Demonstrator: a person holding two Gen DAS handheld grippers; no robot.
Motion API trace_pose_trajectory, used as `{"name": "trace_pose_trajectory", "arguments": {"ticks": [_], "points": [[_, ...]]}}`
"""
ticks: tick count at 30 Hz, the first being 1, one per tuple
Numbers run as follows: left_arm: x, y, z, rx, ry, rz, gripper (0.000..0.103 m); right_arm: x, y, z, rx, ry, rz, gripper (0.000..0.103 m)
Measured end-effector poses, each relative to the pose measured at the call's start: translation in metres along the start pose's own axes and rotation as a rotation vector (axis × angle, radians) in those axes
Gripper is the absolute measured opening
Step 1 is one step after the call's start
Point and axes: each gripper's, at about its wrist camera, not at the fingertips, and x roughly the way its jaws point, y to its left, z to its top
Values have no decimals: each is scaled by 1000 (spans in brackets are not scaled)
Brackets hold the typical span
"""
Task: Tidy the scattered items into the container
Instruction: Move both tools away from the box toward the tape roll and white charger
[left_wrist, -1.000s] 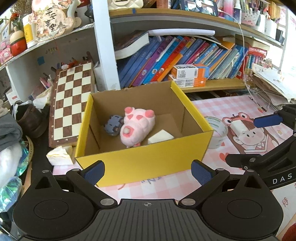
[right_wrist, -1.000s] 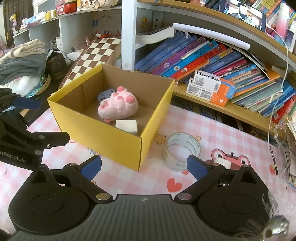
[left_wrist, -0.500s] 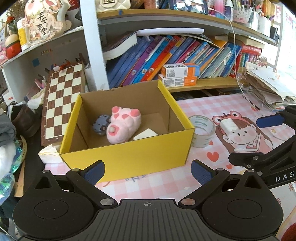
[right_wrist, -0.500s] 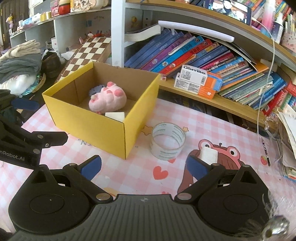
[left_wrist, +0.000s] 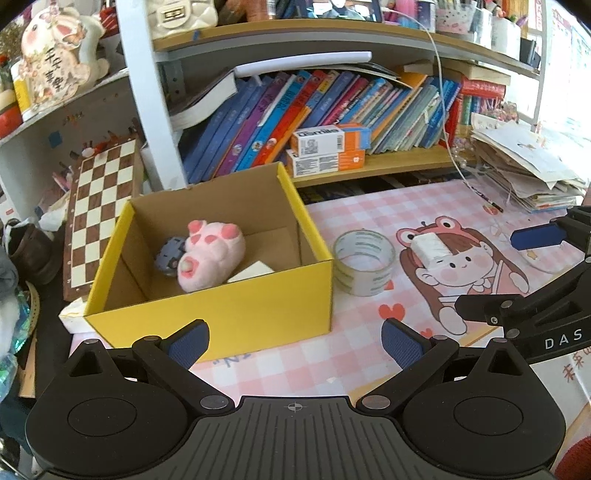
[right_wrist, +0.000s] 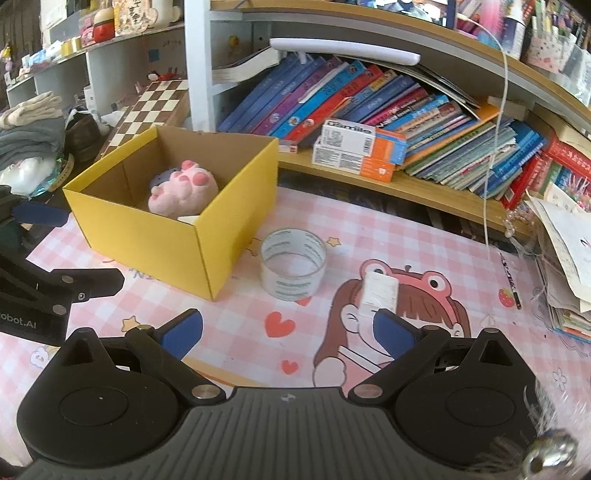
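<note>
A yellow cardboard box (left_wrist: 236, 314) (right_wrist: 155, 236) stands on the pink checked mat. Inside lie a pink plush toy (left_wrist: 210, 254) (right_wrist: 183, 192), a small grey-blue toy (left_wrist: 168, 254) and a white block (left_wrist: 251, 271). A clear tape roll (left_wrist: 364, 262) (right_wrist: 293, 264) sits on the mat just right of the box. Further right lies a small white block (left_wrist: 430, 247) (right_wrist: 380, 293). My left gripper (left_wrist: 295, 339) is open and empty, in front of the box. My right gripper (right_wrist: 288, 330) is open and empty, its right fingertip (right_wrist: 391, 330) just short of the white block.
A low shelf of leaning books (right_wrist: 369, 103) with white-and-orange cartons (left_wrist: 328, 147) runs behind the mat. A chessboard (left_wrist: 99, 206) leans at the left. Loose papers (left_wrist: 524, 166) pile up at the right edge. Folded clothes (right_wrist: 29, 125) lie far left.
Both grippers have pulled back and swung right. The box has slid left in both views, and the tape roll and white block have come closer. Both stay open.
</note>
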Motion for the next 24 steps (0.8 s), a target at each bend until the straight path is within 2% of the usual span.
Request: {"name": "trace_pose_trajectory", "arguments": {"ticks": [14, 24], "points": [[13, -48, 9, 89, 12, -22, 101, -3, -42, -22, 64, -7, -28, 100], [33, -69, 19, 148, 25, -49, 101, 11, -66, -30, 130, 16, -41, 100]]}}
